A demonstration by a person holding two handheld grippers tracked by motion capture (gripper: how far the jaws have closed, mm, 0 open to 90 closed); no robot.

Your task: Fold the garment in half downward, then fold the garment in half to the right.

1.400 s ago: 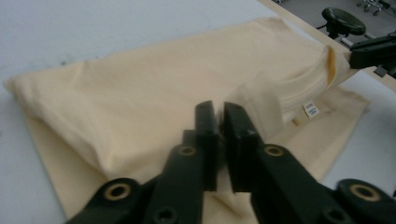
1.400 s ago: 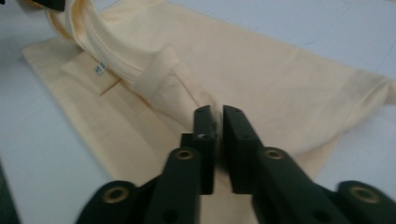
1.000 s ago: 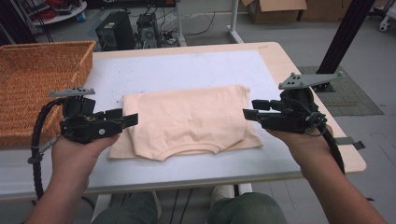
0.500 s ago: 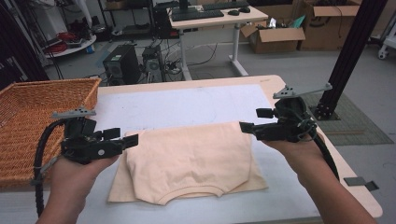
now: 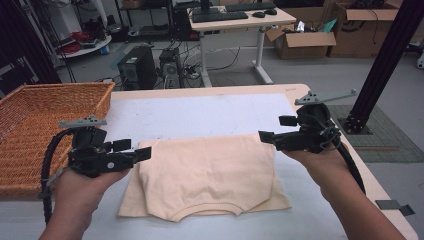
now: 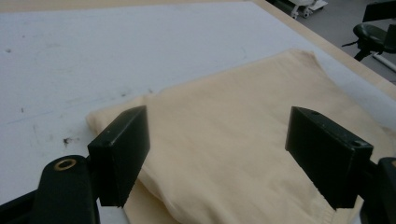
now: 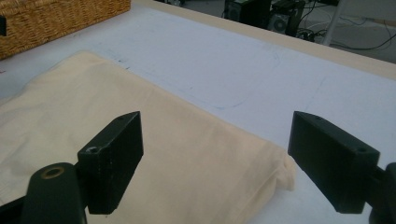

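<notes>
folded shirt between parted grippers

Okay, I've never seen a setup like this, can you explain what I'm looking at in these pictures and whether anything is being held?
A person sits at a white-topped table with a hand-held clamp tool in each hand: the left gripper and the right gripper. One picture comes from a camera above the person. The other two come from small cameras riding on each tool, so black fingers rise from the bottom. A folded peach T-shirt lies on the table, with a wicker basket beside it. Both tools have just been opening; their jaws stand wide at the shirt's far corners, holding nothing.
</notes>
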